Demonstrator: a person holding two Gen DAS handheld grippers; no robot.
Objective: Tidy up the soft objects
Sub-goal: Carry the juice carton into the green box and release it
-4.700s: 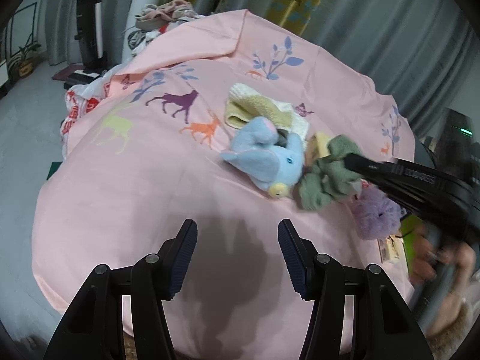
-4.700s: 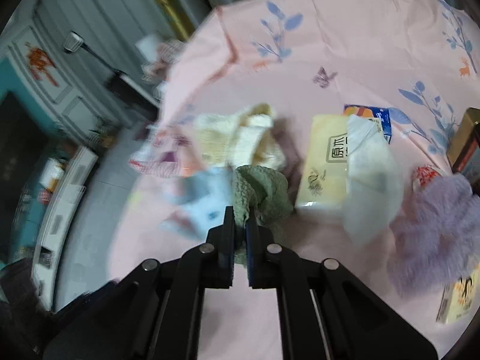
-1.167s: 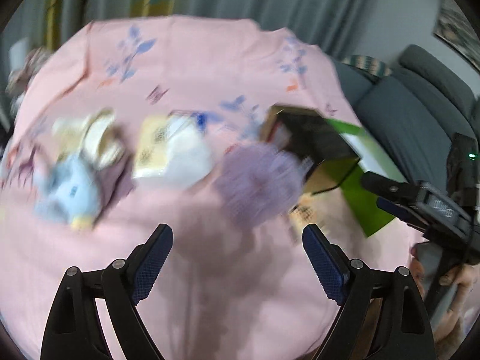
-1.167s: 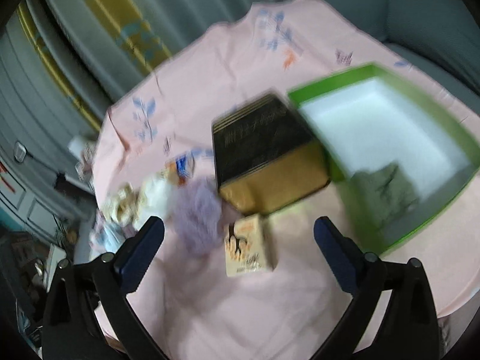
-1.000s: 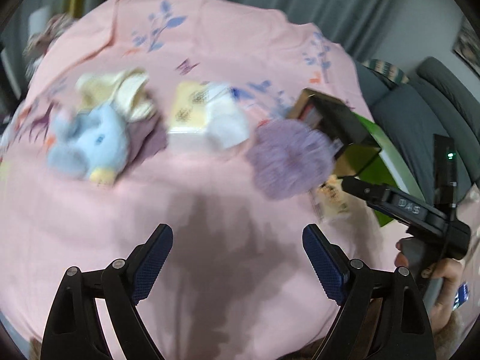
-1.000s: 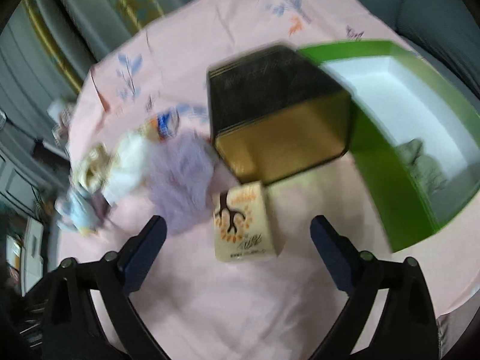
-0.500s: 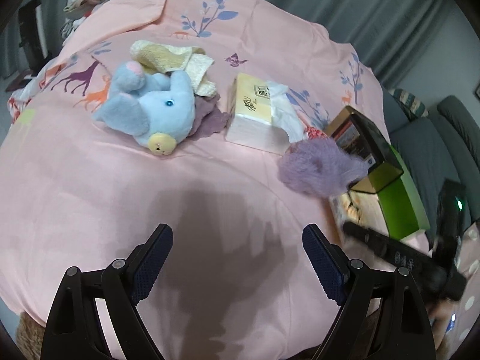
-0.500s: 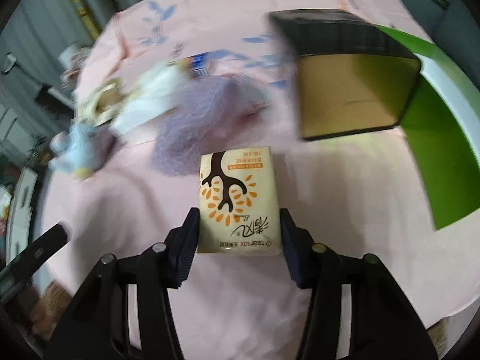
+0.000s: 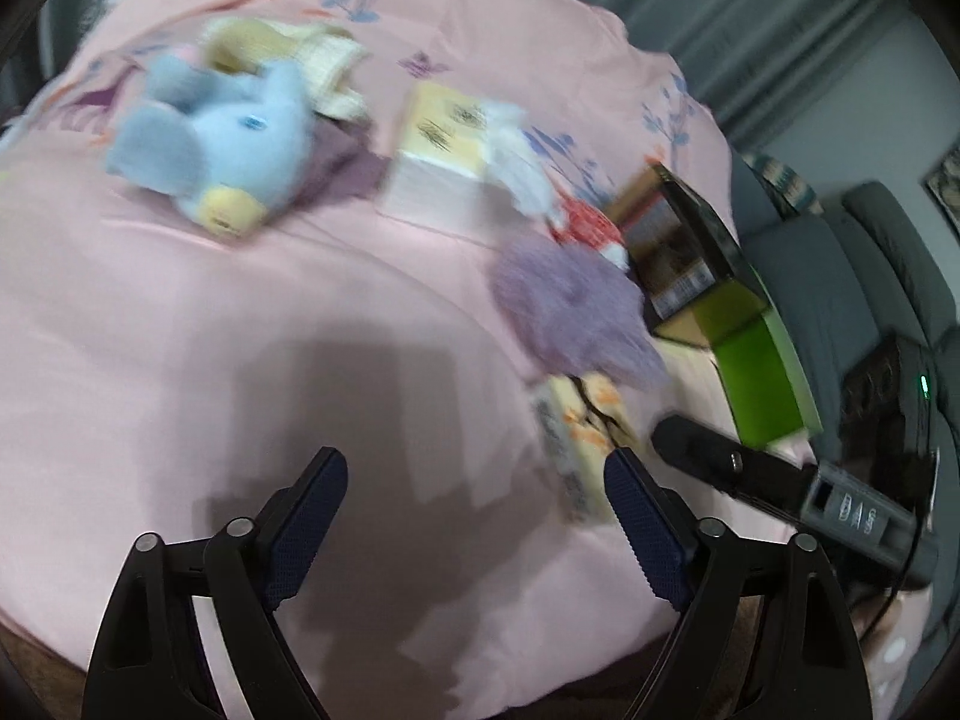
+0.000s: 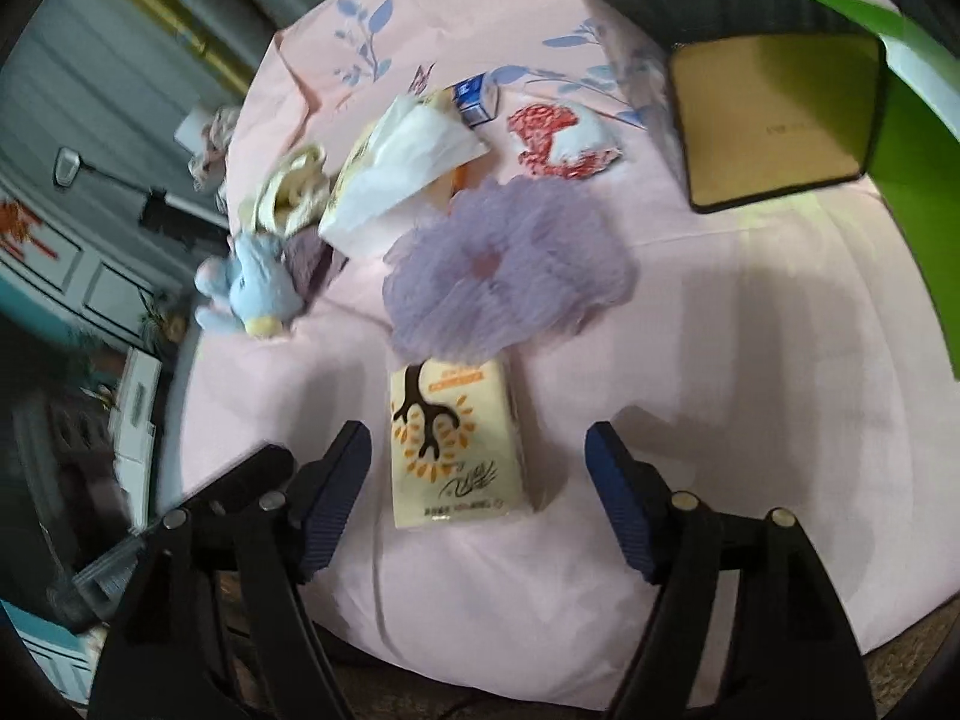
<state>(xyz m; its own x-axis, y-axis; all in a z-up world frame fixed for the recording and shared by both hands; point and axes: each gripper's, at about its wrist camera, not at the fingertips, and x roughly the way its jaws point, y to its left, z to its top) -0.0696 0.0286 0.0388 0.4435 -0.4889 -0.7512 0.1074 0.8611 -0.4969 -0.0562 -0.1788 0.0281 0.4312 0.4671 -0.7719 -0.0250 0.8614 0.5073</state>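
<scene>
A purple fluffy ball (image 10: 504, 276) lies mid-table on the pink cloth; it also shows in the left wrist view (image 9: 570, 306). A yellow tissue pack (image 10: 456, 444) lies just in front of it, between and slightly ahead of the fingers of my open, empty right gripper (image 10: 480, 468). A blue plush toy (image 9: 222, 132) lies at far left, beside a cream towel (image 9: 282, 48). My left gripper (image 9: 474, 504) is open and empty over bare cloth. The right gripper's body (image 9: 780, 480) shows at the left view's right.
A green box (image 10: 918, 120) stands at the right edge, with a black and gold box (image 10: 750, 96) beside it. A tissue box with white tissue (image 9: 456, 156) and a red-patterned pouch (image 10: 558, 138) lie behind the purple ball. A grey sofa (image 9: 840, 276) is beyond the table.
The green cloth the right gripper held went into the green box. The right gripper then opened, swung left and dropped to the yellow tissue pack. The left gripper widened and shifted.
</scene>
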